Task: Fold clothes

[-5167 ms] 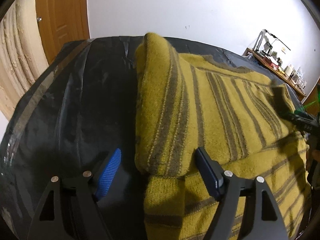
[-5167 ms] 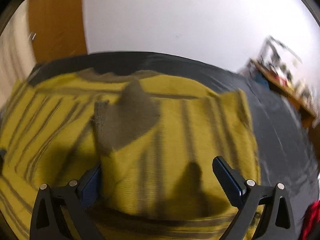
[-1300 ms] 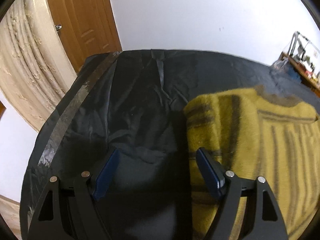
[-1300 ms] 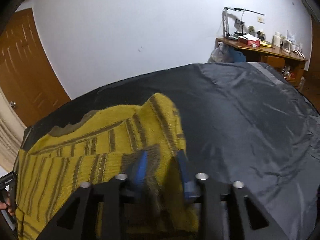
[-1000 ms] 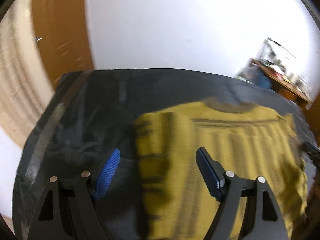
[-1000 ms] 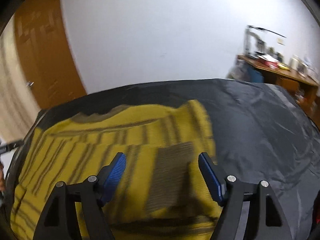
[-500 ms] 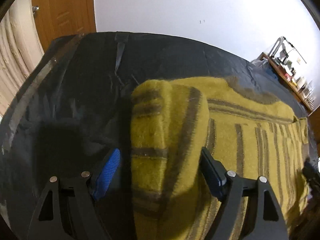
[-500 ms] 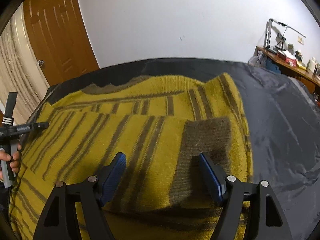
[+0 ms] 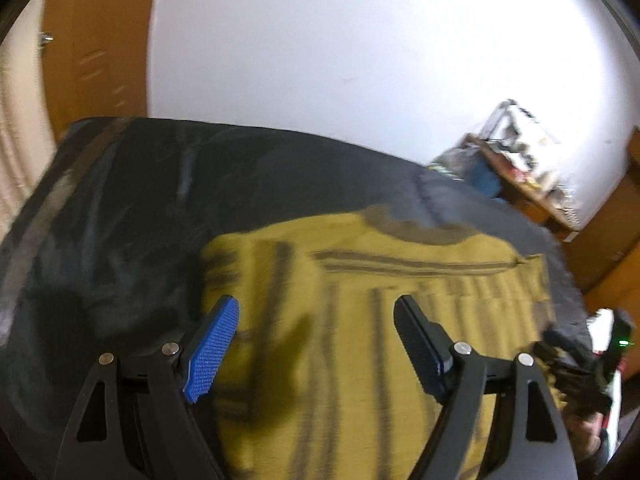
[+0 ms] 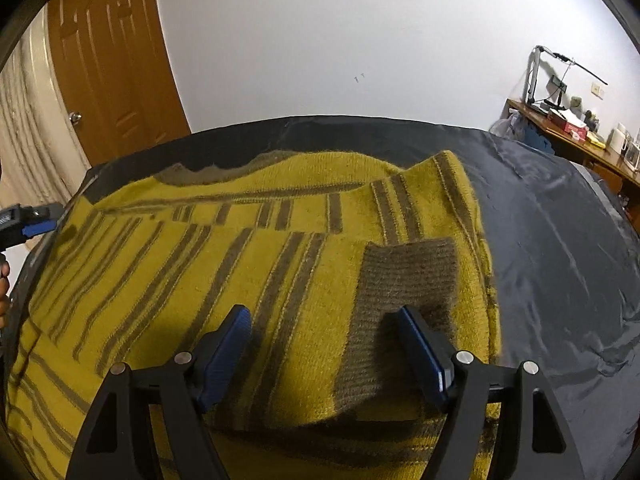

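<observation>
Right wrist view shows the yellow striped sweater (image 10: 248, 280) spread on the dark cloth-covered table (image 10: 560, 248), both sleeves already turned in across its body, the grey-brown cuff (image 10: 404, 280) of one lying flat on top. The right gripper (image 10: 324, 344) hangs over the sweater's near portion with its jaws wide apart and nothing pinched; the cuff runs under its right-hand finger (image 10: 424, 356), but whether a pad touches the knit cannot be told. In the blurred left wrist view the left gripper (image 9: 316, 344) is likewise spread wide and empty, poised over the folded side edge of the sweater (image 9: 360, 320), its blue left-hand pad (image 9: 212, 348) at the border between knit and table (image 9: 120, 220). By my reading the sleeve step is done and the crosswise fold is next: each gripper would need to drop to the near hem, close on all layers, and carry it toward the collar (image 10: 216, 172), keeping both sides level so the sleeves do not slide out.
</observation>
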Motion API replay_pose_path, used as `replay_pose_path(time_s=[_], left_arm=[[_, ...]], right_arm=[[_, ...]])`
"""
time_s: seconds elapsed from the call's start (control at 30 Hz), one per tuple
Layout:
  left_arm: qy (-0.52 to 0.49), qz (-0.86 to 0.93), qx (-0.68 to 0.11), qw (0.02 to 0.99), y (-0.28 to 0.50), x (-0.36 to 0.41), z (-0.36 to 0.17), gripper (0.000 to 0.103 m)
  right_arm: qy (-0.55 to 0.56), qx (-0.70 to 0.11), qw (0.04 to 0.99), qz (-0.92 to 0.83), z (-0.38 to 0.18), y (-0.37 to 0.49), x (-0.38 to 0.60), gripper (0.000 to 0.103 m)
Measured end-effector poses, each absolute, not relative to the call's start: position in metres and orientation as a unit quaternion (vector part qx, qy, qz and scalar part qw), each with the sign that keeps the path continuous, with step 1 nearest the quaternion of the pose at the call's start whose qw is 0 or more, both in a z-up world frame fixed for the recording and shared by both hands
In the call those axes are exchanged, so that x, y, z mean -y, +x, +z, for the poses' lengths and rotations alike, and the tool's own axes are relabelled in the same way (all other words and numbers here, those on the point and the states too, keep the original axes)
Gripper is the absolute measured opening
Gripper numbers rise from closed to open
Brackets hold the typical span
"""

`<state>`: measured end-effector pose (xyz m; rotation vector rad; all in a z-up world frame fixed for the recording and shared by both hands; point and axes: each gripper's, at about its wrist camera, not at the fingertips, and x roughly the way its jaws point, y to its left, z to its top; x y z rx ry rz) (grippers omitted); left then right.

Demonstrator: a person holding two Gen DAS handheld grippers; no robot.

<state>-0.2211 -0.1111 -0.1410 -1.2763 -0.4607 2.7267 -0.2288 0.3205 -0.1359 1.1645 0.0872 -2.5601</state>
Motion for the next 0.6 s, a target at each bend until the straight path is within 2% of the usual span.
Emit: replay_pose_path(time_s=[0.23, 0.47, 0.6], left_arm=[[-0.474, 0.872, 0.125, -0.005, -0.249, 0.105, -0.178, 0.083], [-0.47, 0.881, 0.053, -0.033, -0.246, 0.087, -0.183, 0.083], [-0.469, 0.881, 0.045, -0.04, -0.246, 0.088, -0.184, 0.083]], right_arm=[[0.413, -0.062, 0.163, -0.894, -0.143, -0.23, -0.313, 0.078], [0.415, -0.081, 0.166, -0.891, -0.147, -0.23, -0.307, 0.084], [0.415, -0.086, 0.164, -0.891, -0.148, -0.229, -0.306, 0.085]])
